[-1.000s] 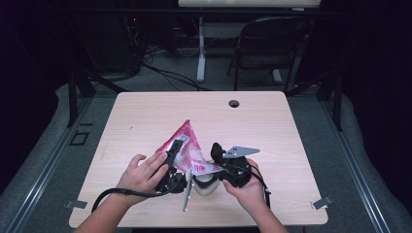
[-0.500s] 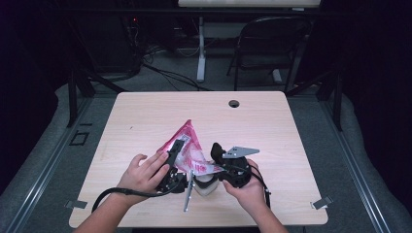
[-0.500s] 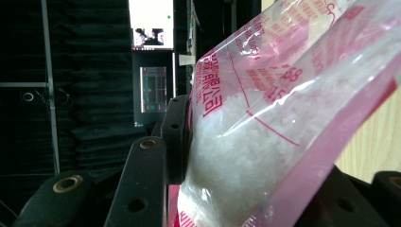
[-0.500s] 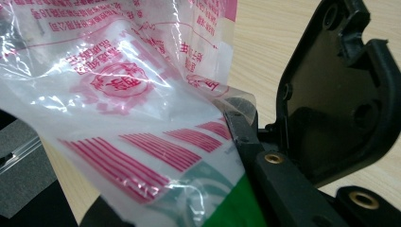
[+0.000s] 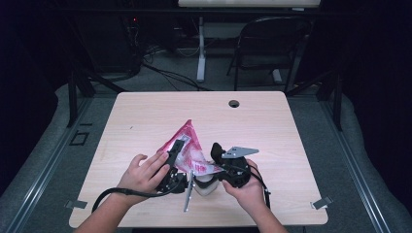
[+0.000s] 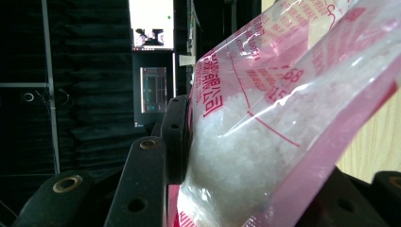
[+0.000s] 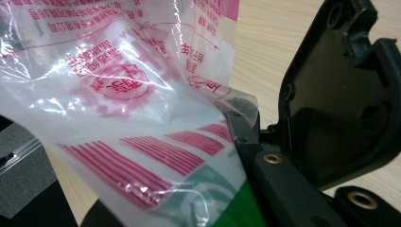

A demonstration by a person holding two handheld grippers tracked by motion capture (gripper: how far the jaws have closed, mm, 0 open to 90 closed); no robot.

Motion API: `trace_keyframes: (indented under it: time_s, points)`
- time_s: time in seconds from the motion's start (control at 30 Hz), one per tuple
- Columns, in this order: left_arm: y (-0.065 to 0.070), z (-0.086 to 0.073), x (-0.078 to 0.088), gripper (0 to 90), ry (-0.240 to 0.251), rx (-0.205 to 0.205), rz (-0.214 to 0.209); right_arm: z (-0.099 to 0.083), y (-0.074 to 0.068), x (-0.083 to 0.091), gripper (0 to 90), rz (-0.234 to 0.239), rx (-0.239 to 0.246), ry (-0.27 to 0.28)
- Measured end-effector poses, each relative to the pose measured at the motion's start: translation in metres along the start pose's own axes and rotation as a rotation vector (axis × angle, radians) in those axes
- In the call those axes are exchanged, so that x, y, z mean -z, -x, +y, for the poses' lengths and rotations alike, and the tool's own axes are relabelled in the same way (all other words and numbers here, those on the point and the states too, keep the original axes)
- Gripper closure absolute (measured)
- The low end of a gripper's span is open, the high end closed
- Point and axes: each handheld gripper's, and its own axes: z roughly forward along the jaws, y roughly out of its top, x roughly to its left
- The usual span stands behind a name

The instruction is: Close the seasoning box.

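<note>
Table point(image 5: 145, 111): light wood top with rounded corners; a small round cable hole point(image 5: 234, 103) sits near its far edge, well apart from the work.
Chair point(image 5: 269, 43): dark folding frame on the floor beyond the far edge of the table.
Bag point(image 5: 187, 148): clear plastic pouch with pink and red print, lifted off the near middle of the table between both hands; one corner points up and away from the person. In the left gripper view the bag point(image 6: 283, 118) shows white granular contents packed against the film. In the right gripper view the bag point(image 7: 118, 94) shows a thin, slack printed edge with red stripes and a green patch.
Left hand point(image 5: 143, 172): wrapped over its tool at the bag's left side.
Left gripper point(image 5: 174, 158): jaws partly closed, clamped on the filled body of the bag; one black jaw presses flat against the film in the left gripper view.
Right hand point(image 5: 245, 189): under its tool, at the bag's right side.
Right gripper point(image 5: 216, 162): jaws set narrow, pinching the thin lower edge of the bag; the film lies over one jaw tip in the right gripper view.
</note>
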Motion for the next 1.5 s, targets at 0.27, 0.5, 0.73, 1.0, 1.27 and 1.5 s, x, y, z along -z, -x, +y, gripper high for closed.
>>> trace_keyframes:
  time_s: [0.27, 0.5, 0.73, 1.0, 1.27, 1.5]
  points:
    - [0.0006, 0.0006, 0.0009, 65.2, 0.0, 0.007, -0.008, -0.0002, 0.0, -0.0006, 86.3, 0.002, 0.001, -0.003]
    - [0.0, 0.001, 0.0009, 65.2, 0.004, -0.001, -0.001, -0.0002, -0.0006, -0.0011, 86.3, 0.002, 0.002, -0.005]
    - [-0.0001, 0.0016, 0.0011, 65.1, 0.006, -0.003, 0.006, -0.0002, -0.0004, -0.0012, 86.3, 0.001, 0.003, -0.008]
    - [0.0002, 0.0018, 0.0016, 65.0, 0.005, 0.001, 0.001, -0.0002, -0.0006, -0.0016, 86.3, 0.003, 0.003, -0.009]
    - [0.0003, 0.0023, 0.0018, 64.9, 0.006, 0.0, 0.0, -0.0003, -0.0005, -0.0021, 86.2, 0.005, 0.001, -0.009]
    - [0.0003, 0.0033, 0.0019, 64.9, 0.008, -0.006, 0.002, -0.0011, -0.0005, -0.0028, 86.2, 0.005, 0.002, -0.012]
